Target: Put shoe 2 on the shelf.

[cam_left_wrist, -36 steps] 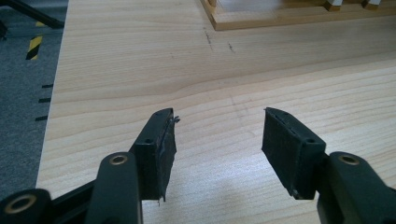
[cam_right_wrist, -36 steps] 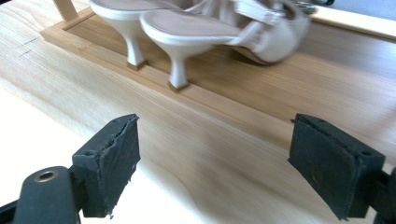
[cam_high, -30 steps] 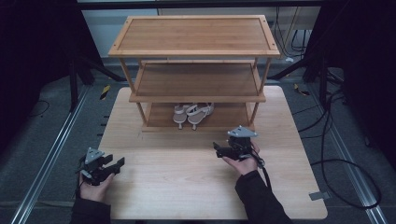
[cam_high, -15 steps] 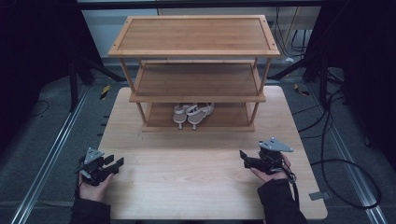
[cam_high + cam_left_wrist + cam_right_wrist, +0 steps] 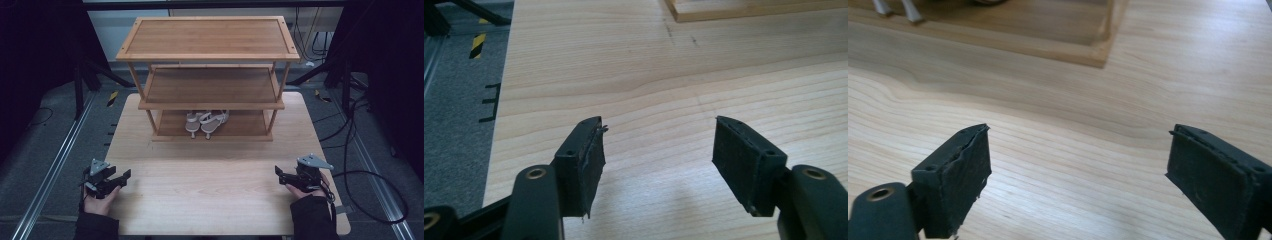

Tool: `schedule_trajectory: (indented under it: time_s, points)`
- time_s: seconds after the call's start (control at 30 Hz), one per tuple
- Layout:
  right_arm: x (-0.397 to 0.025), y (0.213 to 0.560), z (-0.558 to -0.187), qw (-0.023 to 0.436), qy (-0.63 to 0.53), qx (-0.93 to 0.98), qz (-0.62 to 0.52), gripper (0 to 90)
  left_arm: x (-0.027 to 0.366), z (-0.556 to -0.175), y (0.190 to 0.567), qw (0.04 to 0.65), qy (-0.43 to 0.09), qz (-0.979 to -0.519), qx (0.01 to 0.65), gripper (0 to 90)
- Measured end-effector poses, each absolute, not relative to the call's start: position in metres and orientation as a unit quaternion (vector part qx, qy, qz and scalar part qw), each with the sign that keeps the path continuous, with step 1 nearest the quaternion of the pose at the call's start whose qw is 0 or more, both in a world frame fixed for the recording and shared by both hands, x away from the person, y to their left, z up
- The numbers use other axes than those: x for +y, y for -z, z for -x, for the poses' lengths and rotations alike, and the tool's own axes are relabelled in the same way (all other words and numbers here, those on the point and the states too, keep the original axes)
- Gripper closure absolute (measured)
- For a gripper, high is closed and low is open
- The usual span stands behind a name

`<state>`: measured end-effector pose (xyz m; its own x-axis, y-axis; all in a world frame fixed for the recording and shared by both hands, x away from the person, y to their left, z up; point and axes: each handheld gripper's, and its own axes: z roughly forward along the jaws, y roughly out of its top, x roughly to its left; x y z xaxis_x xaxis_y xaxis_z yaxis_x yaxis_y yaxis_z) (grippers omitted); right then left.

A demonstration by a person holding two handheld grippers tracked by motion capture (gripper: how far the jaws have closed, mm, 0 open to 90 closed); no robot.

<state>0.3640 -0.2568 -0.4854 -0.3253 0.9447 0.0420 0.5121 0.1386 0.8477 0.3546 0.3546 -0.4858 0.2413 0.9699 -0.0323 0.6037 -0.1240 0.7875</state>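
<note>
- The pair of pale sandals [image 5: 206, 122] sits side by side on the bottom tier of the 3-tier wooden rack [image 5: 210, 55], toes toward the back as far as the dim high view lets me judge, heels facing the person; tucked under the 2 upper shelves, they leave the front edge free for access.
- The left gripper [image 5: 118, 177] rests low near the table's [image 5: 210, 190] near-left corner, jaws released and spread wide with nothing between them; its own view [image 5: 656, 150] shows bare wood grain between the pads.
- The right gripper [image 5: 281, 174] sits near the near-right edge, likewise released and empty [image 5: 1078, 170], pointing inward across the board.
- Both hands sit well apart from the rack, at opposite sides, which reads as a neutral rest pose: the shoes look placed, with no reach under way.
</note>
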Motion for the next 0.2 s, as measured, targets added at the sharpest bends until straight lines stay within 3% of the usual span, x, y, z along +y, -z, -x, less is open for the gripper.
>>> schedule_trajectory:
  time_s: [0.2]
  points:
    - [-0.2677, 0.4949, -0.3682, 0.261, -0.387, 0.707, -0.532, 10.2, 0.3572, -0.3554, 0.4865, 0.349, -0.261, -0.703, 0.563, 33.5]
